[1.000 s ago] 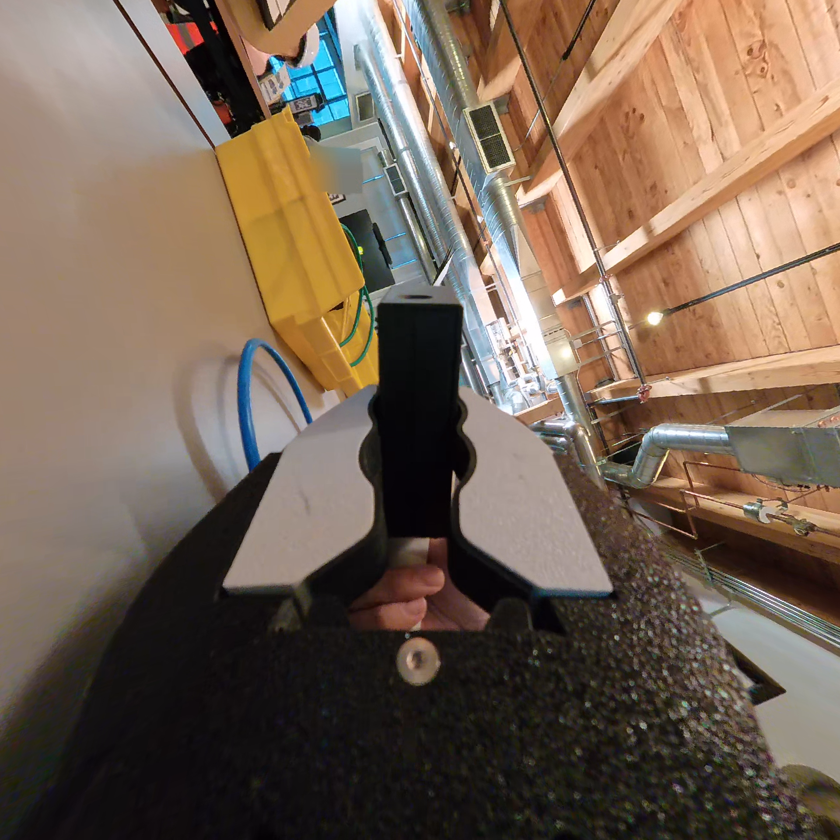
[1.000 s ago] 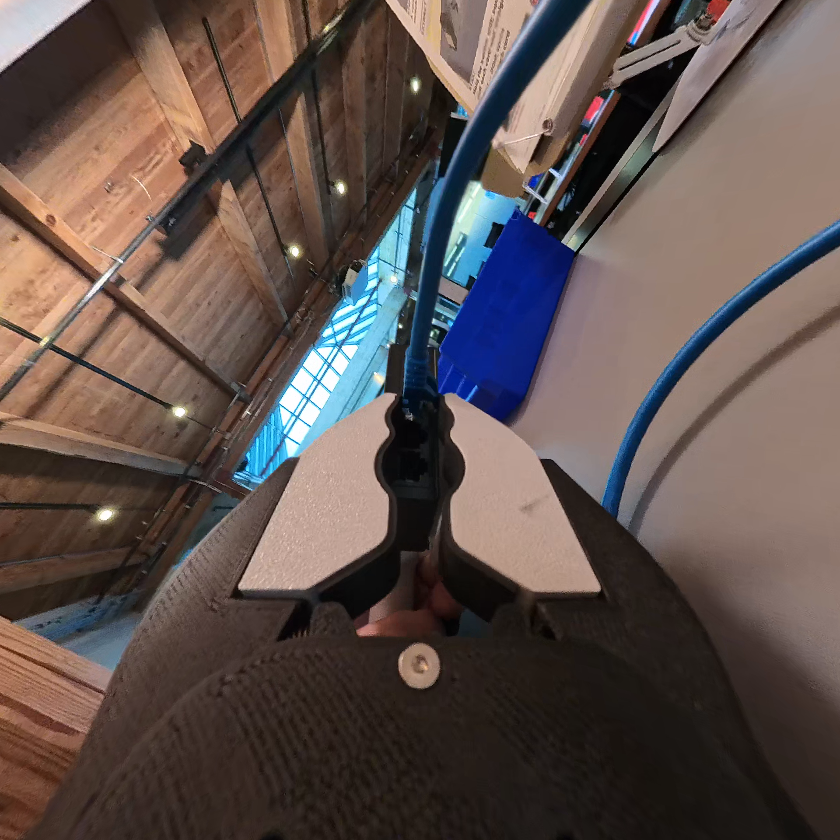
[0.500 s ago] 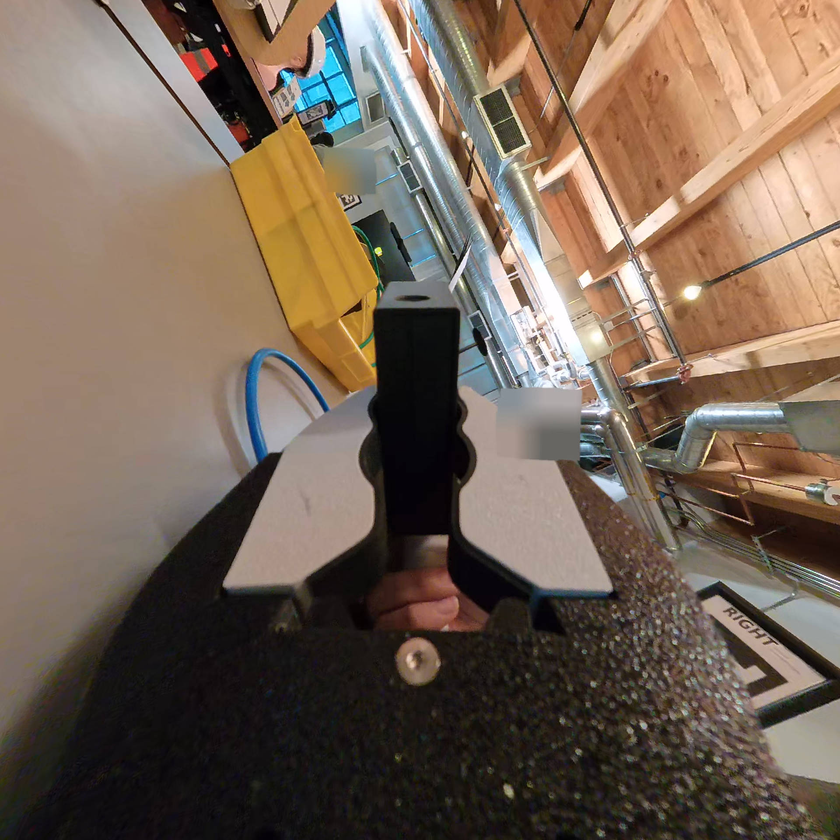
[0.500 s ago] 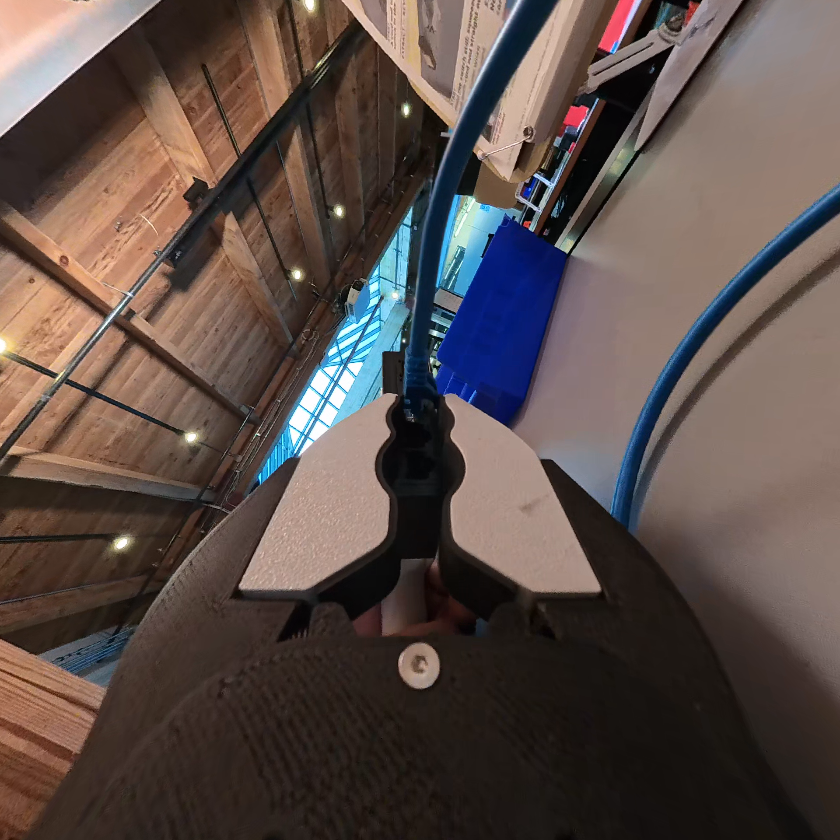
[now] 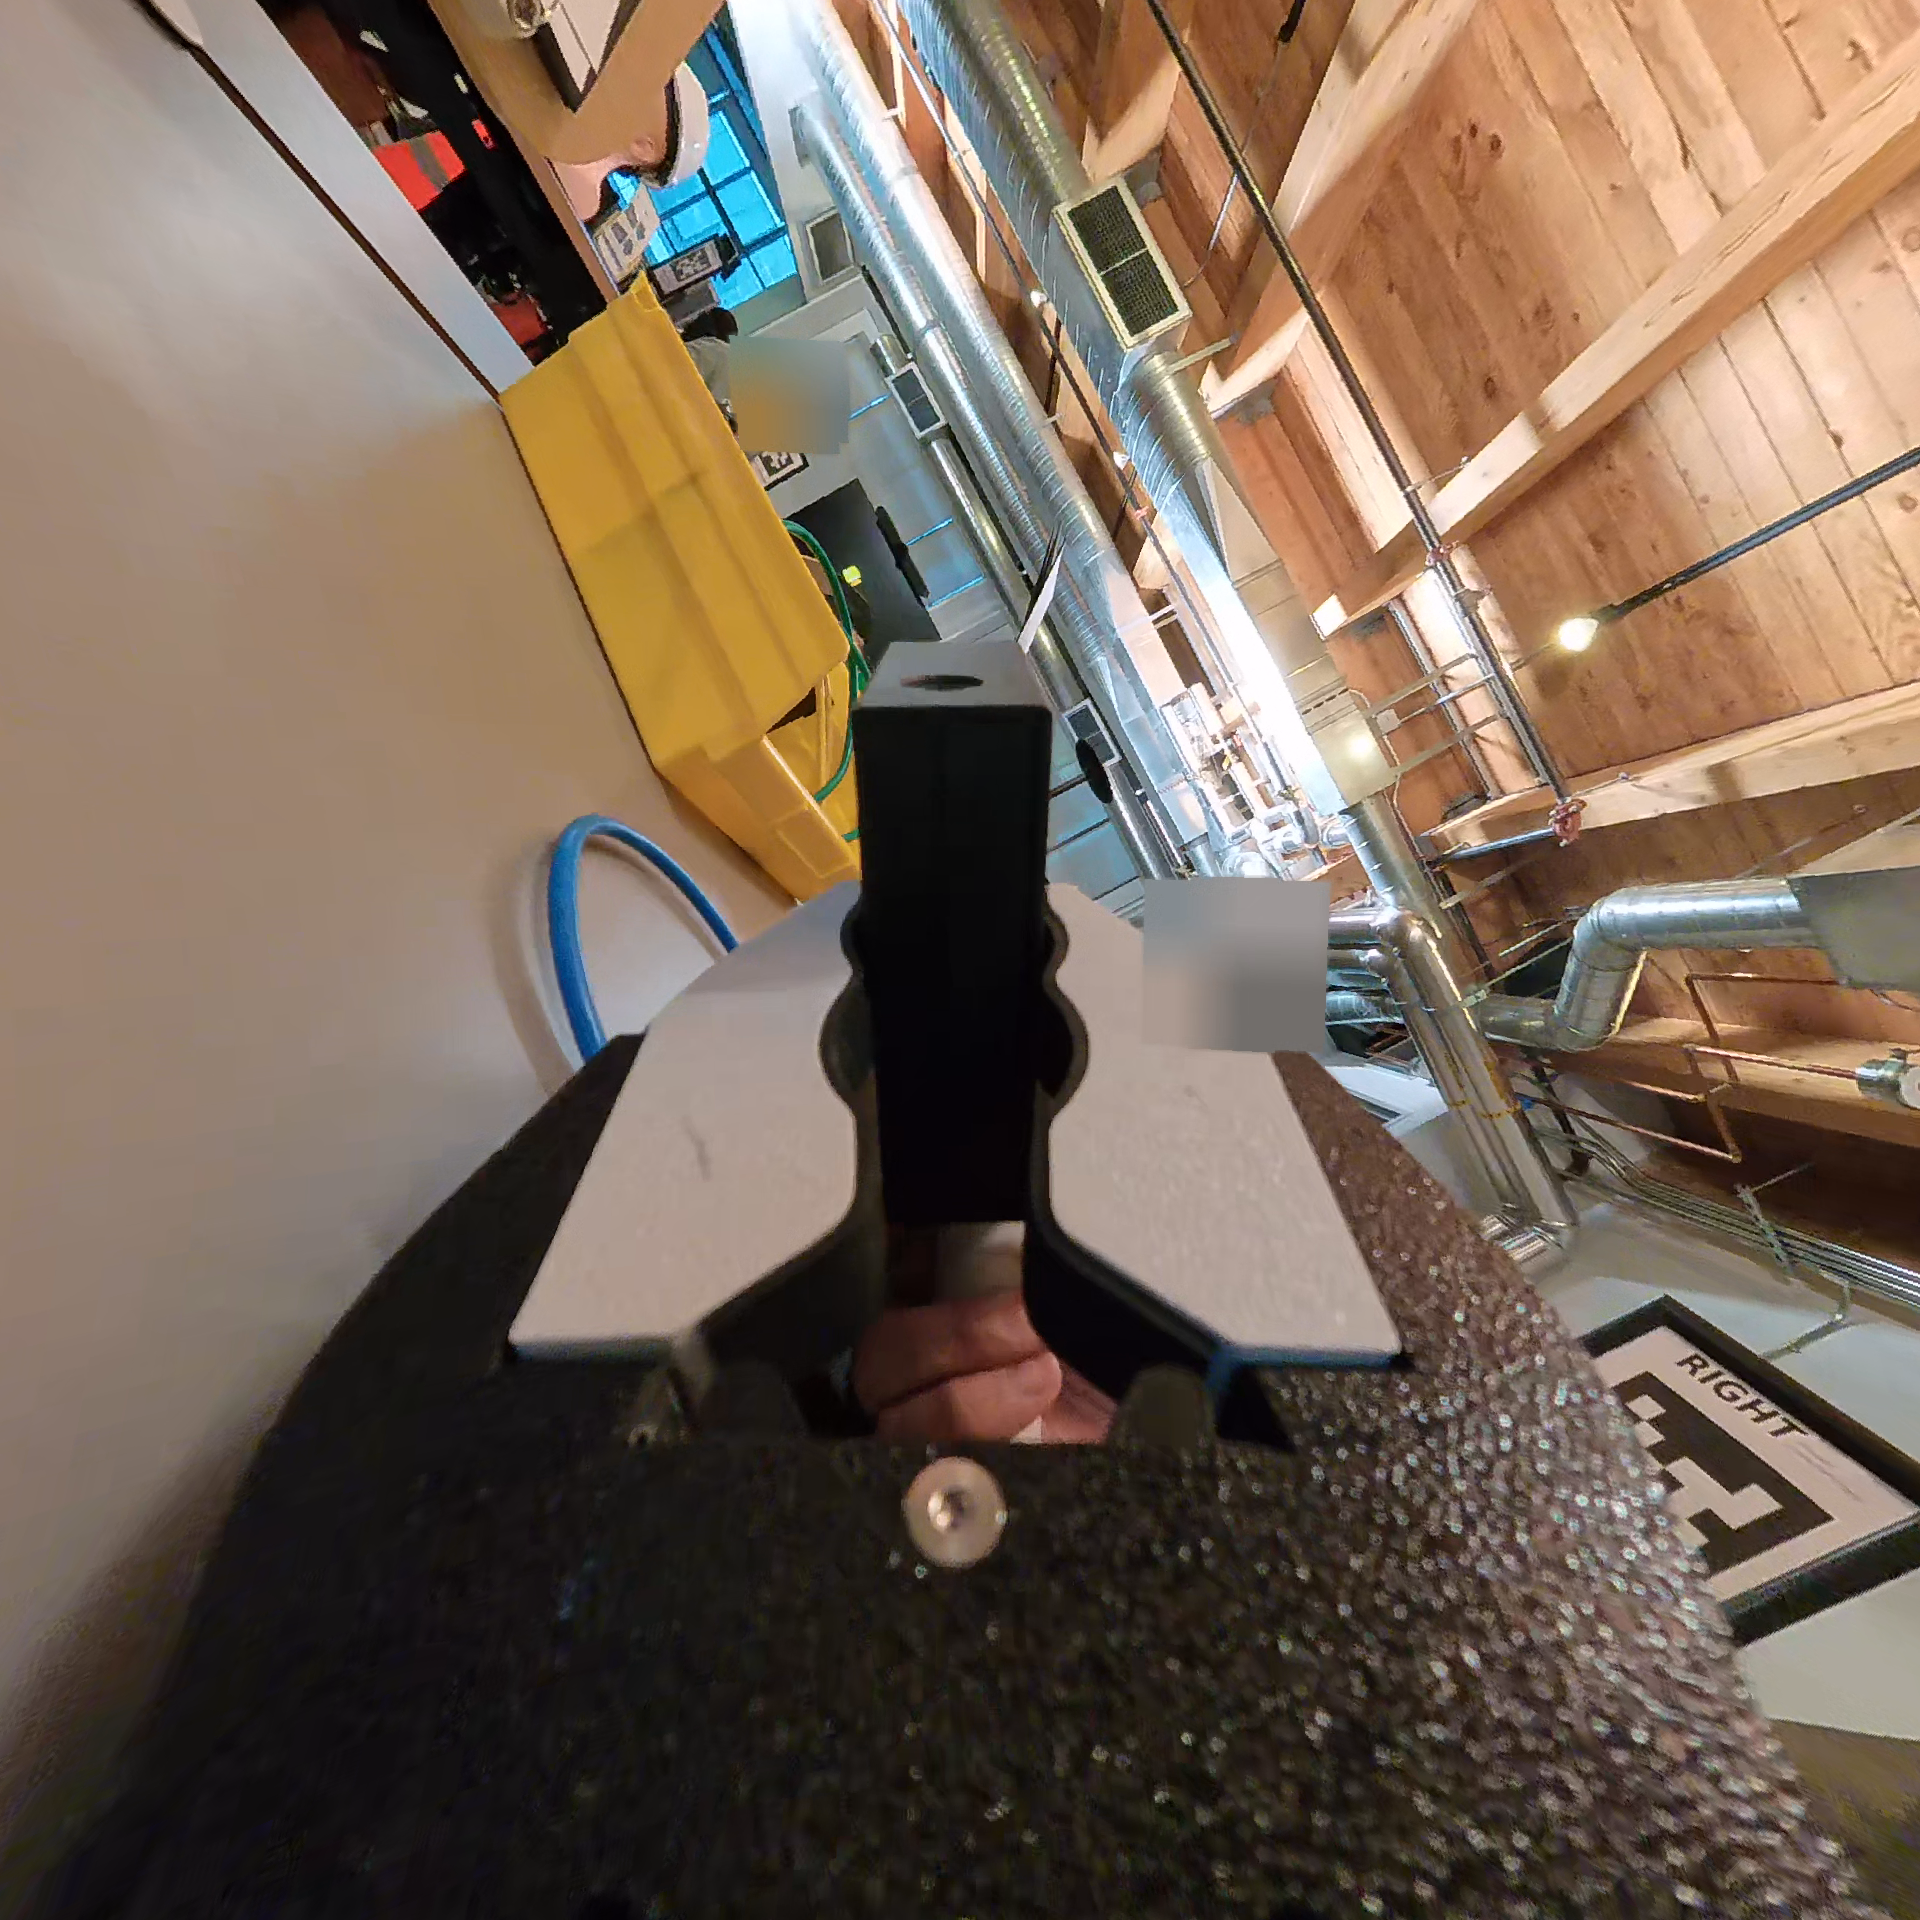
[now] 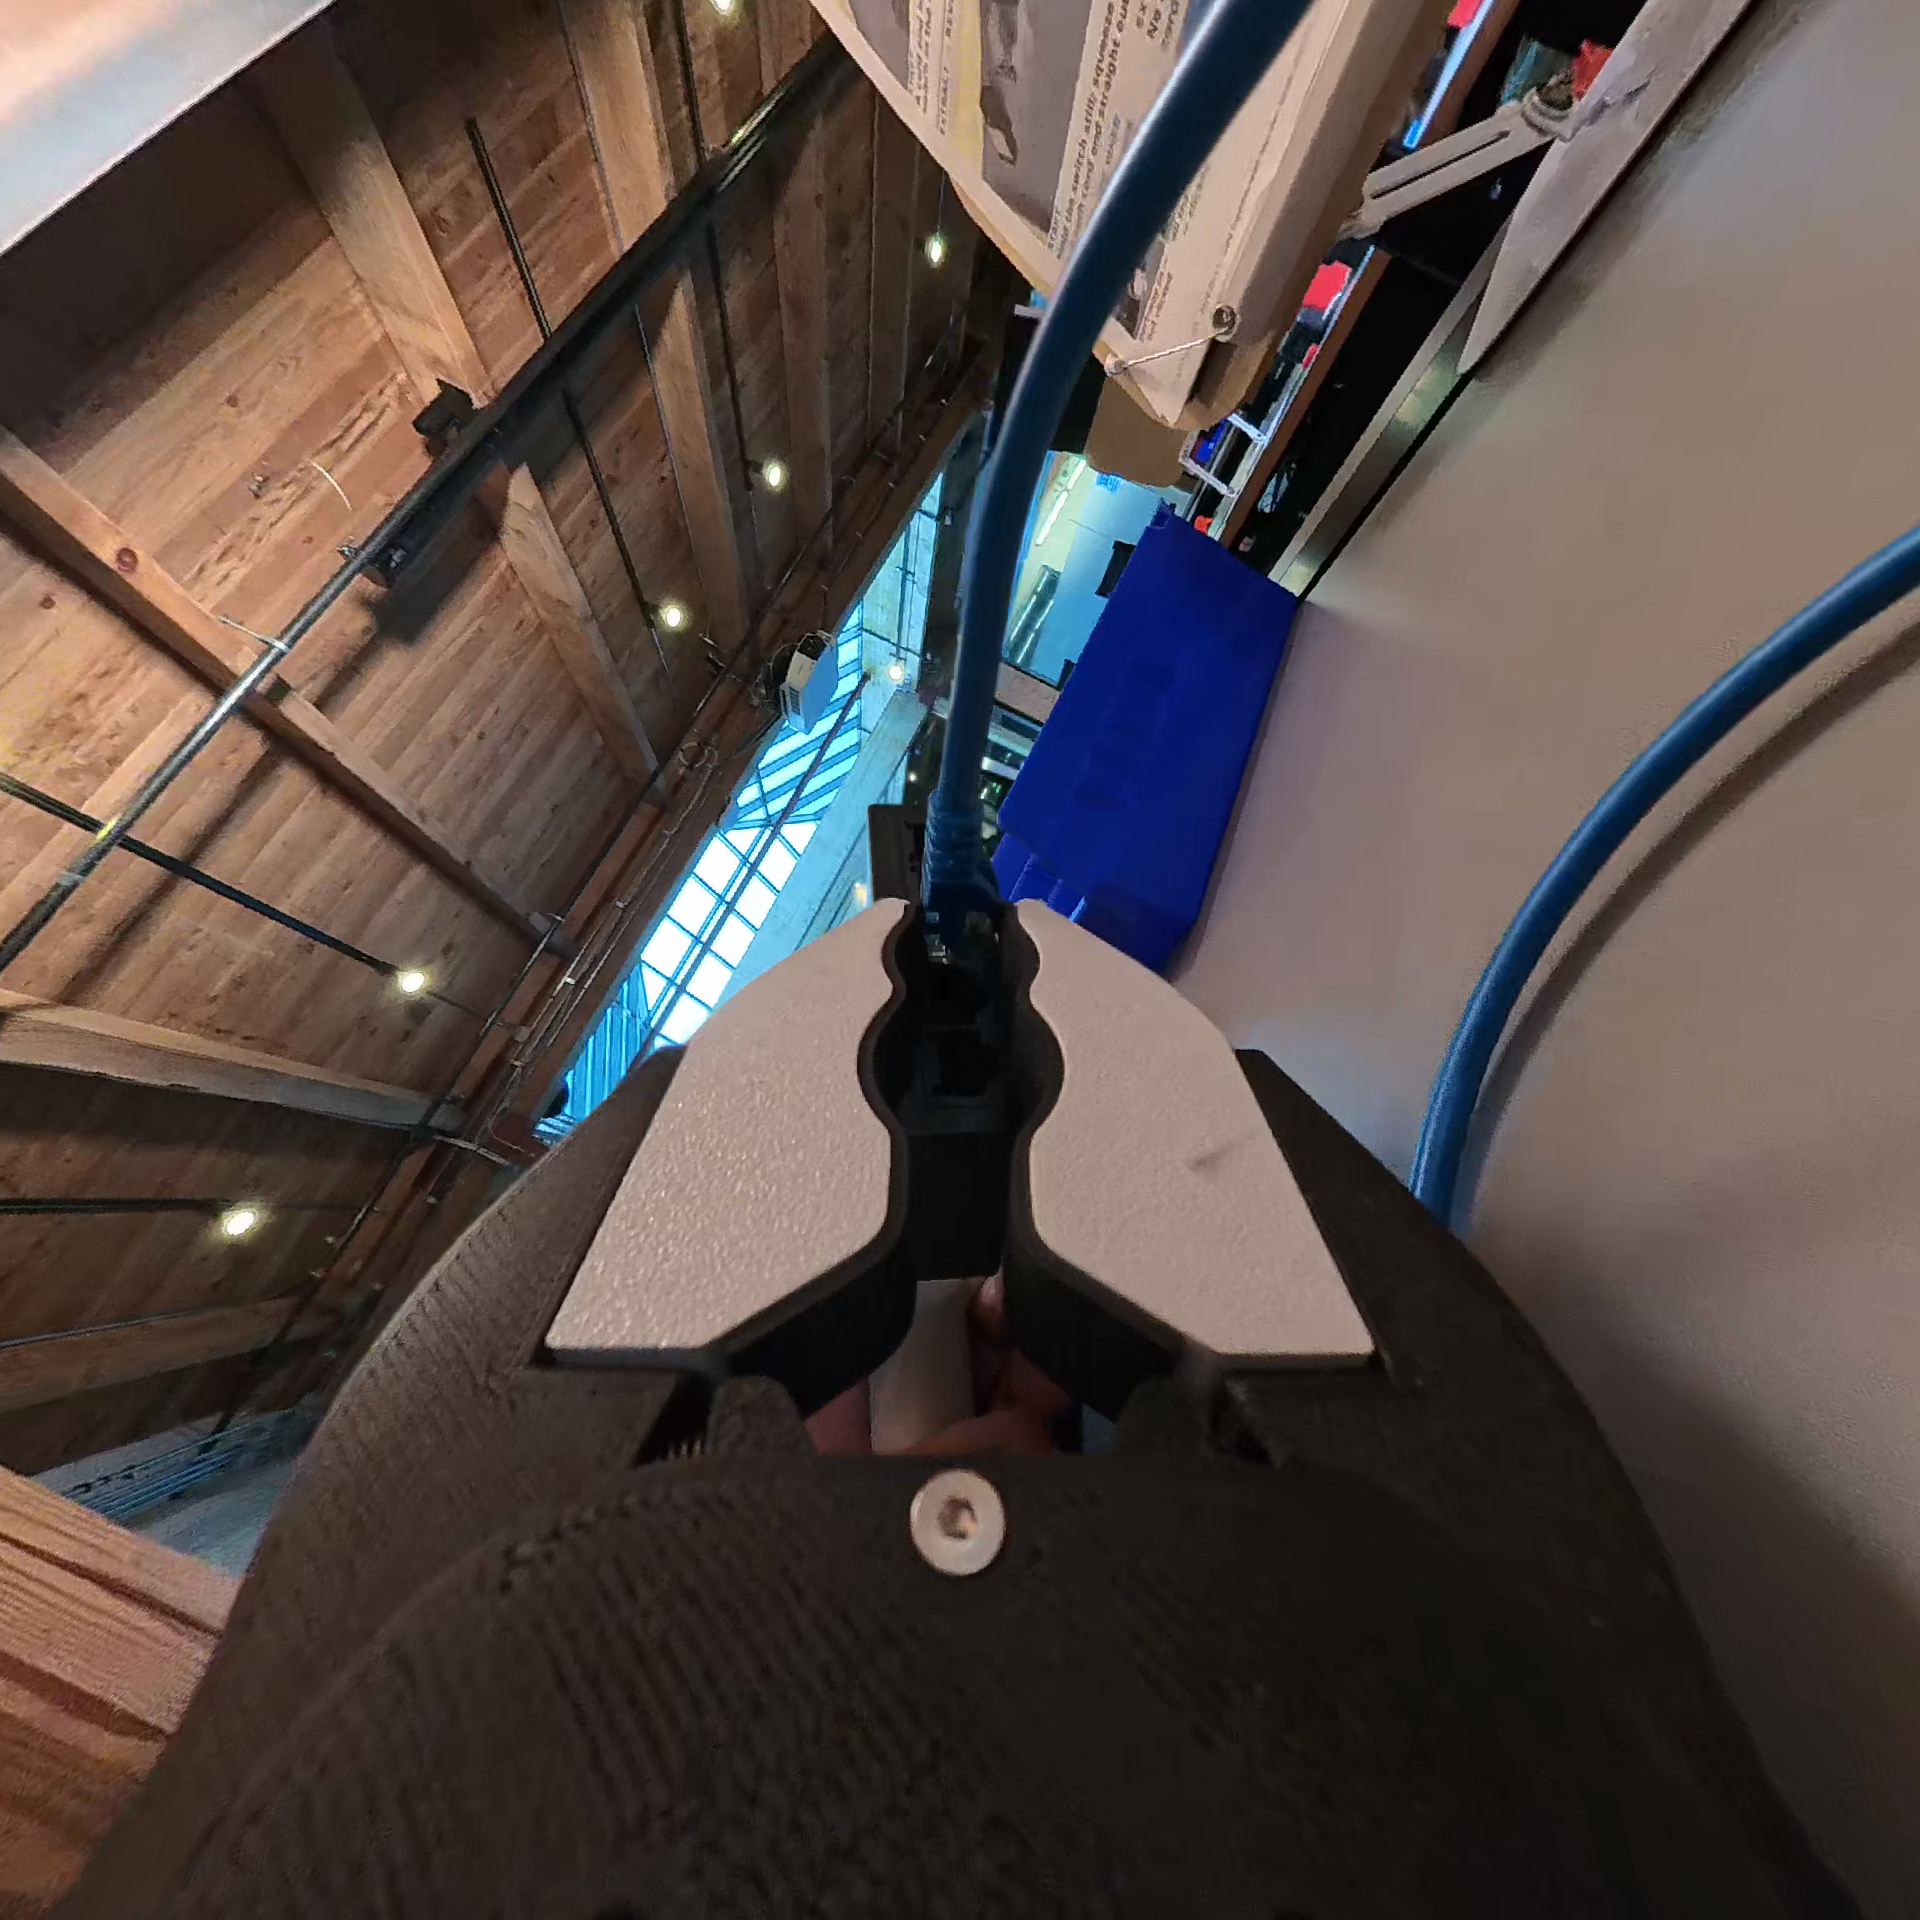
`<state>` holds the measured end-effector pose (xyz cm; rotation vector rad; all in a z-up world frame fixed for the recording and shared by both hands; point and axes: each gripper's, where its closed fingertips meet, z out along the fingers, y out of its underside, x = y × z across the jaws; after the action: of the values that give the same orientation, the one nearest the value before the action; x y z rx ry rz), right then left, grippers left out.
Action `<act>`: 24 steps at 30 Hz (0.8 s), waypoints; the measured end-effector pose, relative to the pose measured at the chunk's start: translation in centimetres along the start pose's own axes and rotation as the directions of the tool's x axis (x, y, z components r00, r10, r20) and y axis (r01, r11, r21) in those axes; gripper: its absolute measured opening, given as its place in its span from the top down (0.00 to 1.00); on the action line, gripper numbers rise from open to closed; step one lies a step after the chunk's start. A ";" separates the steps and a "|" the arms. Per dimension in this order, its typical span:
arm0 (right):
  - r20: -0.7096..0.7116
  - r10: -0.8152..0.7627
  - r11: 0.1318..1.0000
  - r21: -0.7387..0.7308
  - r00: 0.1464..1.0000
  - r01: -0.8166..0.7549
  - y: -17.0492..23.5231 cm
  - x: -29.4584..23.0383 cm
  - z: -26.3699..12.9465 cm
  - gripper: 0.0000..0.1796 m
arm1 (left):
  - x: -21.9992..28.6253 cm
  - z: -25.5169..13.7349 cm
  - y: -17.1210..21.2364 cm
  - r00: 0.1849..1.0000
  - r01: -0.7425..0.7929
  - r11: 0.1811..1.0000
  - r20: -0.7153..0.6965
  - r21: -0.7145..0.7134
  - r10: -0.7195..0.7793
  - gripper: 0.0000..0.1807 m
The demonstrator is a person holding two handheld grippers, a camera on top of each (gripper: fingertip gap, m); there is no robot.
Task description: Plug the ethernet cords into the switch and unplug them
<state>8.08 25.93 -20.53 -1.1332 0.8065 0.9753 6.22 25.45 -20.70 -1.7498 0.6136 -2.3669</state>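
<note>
The pale table (image 5: 208,727) fills one side of each view, since I hold both tongs tipped on their sides. A yellow bin (image 5: 665,582) stands at its far edge on my left, a blue bin (image 6: 1143,727) on my right.

The blue ethernet cord (image 6: 997,520) is the long thing here. It arches down from above into my right tongs (image 6: 956,925), and more of it curves over the table beside me. I judge it light and springy, apt to tug sideways as it bends.

My left tongs (image 5: 951,935) are pressed onto a black block (image 5: 951,1039) that sticks out past the tips. My right tongs pinch a slim black piece with socket-like recesses, which I take for the switch (image 6: 951,1143). Whether the two are one body I cannot tell.

The cord's plug (image 6: 954,873) sits at the tip of the switch, apparently seated. It is small, hard plastic with a frail latch, so I would grip it by the ribbed boot just behind the plug and pull straight, never by the cable.

I see no brand on the switch or cord. A printed sheet (image 6: 1091,125) hangs overhead, and a black-and-white marker card (image 5: 1745,1455) with one word lies low on my left view.
</note>
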 end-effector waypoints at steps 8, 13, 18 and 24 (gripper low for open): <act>0.026 -0.009 1.000 0.028 1.000 0.008 -0.3 -0.1 -0.1 0.92 | 0.1 0.3 0.4 1.000 0.006 1.000 -0.015 -0.012 -0.006 0.85; 0.021 0.009 0.999 0.041 1.000 -0.010 -0.4 0.0 -0.2 0.92 | 0.0 0.4 0.7 1.000 0.016 1.000 -0.009 -0.027 -0.016 0.85; 0.032 0.043 0.998 0.036 0.999 -0.044 -0.3 0.1 -0.2 0.92 | 0.0 0.3 0.7 1.000 0.024 0.999 -0.007 -0.036 -0.024 0.85; 0.004 0.037 0.999 0.029 0.999 -0.037 -0.1 0.4 -0.1 0.92 | -0.4 0.1 0.5 0.998 0.069 0.997 -0.003 -0.034 -0.069 0.85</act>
<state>8.33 25.89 -20.85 -1.0952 0.8388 0.9927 6.37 25.06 -21.21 -1.8086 0.6067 -2.4202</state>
